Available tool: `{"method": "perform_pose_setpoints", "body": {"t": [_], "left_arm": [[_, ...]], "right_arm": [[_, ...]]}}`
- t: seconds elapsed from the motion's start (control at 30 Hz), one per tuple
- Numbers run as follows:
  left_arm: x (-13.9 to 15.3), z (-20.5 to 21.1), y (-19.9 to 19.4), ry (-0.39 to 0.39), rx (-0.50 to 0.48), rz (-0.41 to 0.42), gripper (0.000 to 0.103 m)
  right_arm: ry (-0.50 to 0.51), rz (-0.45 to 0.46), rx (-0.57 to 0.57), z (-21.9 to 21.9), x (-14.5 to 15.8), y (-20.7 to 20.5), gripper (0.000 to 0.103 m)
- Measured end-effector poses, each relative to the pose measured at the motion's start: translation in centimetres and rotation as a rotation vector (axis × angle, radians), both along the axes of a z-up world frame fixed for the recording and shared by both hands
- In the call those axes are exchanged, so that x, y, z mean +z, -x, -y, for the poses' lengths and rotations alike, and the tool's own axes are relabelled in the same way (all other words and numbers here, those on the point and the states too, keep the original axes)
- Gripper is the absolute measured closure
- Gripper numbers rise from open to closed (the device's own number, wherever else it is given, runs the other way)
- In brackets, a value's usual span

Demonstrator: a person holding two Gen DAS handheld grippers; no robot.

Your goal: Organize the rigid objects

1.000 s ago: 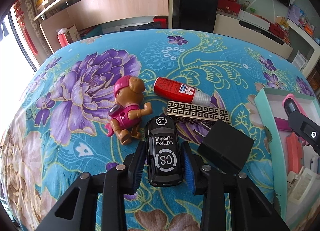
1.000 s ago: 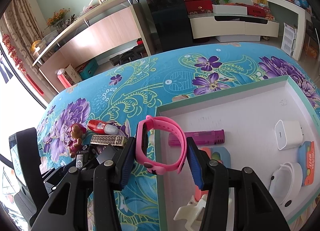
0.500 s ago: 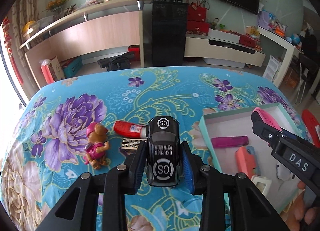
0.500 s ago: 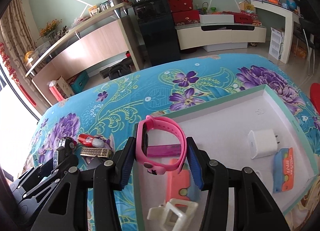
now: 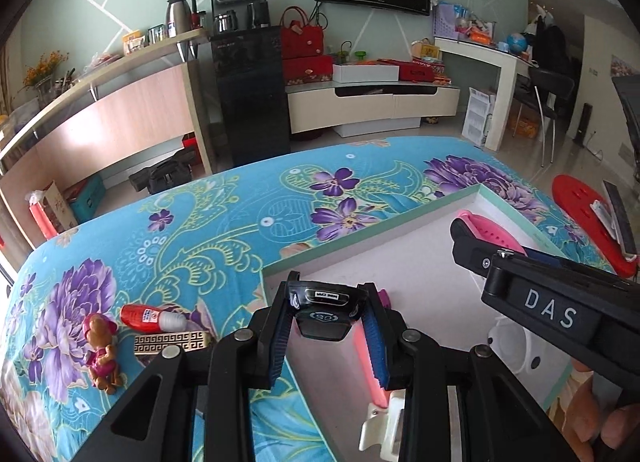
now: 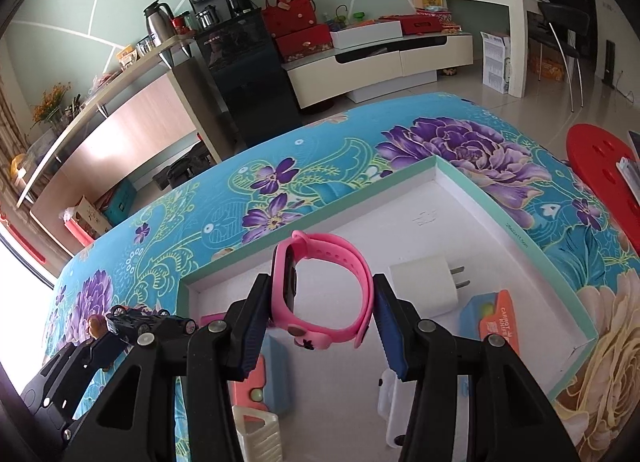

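My left gripper (image 5: 326, 322) is shut on a black toy car (image 5: 325, 312), held nose-up over the near left corner of the white tray with a mint rim (image 5: 360, 238). My right gripper (image 6: 320, 298) is shut on a pink watch band (image 6: 324, 290), hanging over the middle of the same tray (image 6: 500, 198). In the right wrist view the car (image 6: 136, 322) shows at the lower left in the other gripper. On the floral cloth to the left lie a pink pup figure (image 5: 102, 350), a red glue tube (image 5: 150, 316) and a gold patterned box (image 5: 172, 342).
Inside the tray lie a white charger plug (image 6: 428, 282), an orange-and-blue pack (image 6: 494, 318), a pink flat piece (image 5: 370, 362), a white clip (image 6: 258, 434) and a white round case (image 5: 524, 350). A red stool (image 6: 600, 178) stands right of the table. A hand (image 5: 600, 418) holds the right gripper.
The left gripper lifted the car off the cloth and carried it right, over the tray's corner. The right gripper carried the watch band further in over the tray.
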State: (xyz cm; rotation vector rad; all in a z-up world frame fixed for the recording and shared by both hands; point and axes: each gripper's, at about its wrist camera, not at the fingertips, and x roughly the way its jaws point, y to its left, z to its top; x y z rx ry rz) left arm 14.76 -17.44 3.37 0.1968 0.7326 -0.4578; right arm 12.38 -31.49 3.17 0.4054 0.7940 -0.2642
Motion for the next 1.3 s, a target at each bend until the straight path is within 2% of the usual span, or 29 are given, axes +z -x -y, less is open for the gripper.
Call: {"method": "perform_pose_setpoints", "body": {"t": [0.2,0.4,0.57,0.7,0.77,0.83,0.97,1.1,1.17,1.23,1.3], "left_arm": [[-1.4,1.4,-0.4,-0.012,-0.023,-0.023,0.067],[-2.1,1.7,-0.9,-0.006,-0.015,-0.007,0.067],[-3.2,1.7,-1.6,-0.006,0.002,-0.044,0.067],[-3.2,1.7,-1.6,-0.01,0.012,-0.038,0.065],[-3.2,1.6,-1.6,-0.013,0.015,-0.043,0.057],[-3.2,1.6,-1.6,-0.011,0.019,-0.045,0.043],[-2.8,1.2,-1.6,-0.007,0.03,-0.041,0.04],[-2.4,0.5,-1.8,-0.005,0.054,-0.047,0.033],[-2.0,0.0,-1.9,-0.003,0.067,-0.044,0.029],[-1.5,-0.6,-1.9,-0.003,0.085,-0.039,0.018],[-1.1,-1.3,-2.0,0.001,0.107,-0.033,0.012]], "right_arm": [[-0.014,-0.007,-0.031,1.1,-0.2,0.4,0.051],[-0.015,-0.022,-0.034,1.3,-0.6,0.4,0.051],[-0.001,-0.057,-0.018,0.9,-1.3,-0.1,0.051],[0.012,-0.071,-0.022,0.8,-1.5,-0.2,0.051],[0.012,-0.073,-0.026,0.9,-1.5,-0.2,0.051],[0.009,-0.076,-0.028,1.0,-1.5,-0.2,0.051],[0.017,-0.072,-0.031,0.9,-1.2,-0.2,0.05],[0.025,-0.065,-0.035,0.9,-0.9,0.0,0.041],[0.034,-0.06,-0.038,0.9,-0.6,0.1,0.04],[0.045,-0.058,-0.041,0.9,-0.2,0.2,0.038],[0.063,-0.063,-0.041,0.8,0.1,0.3,0.035]]}}
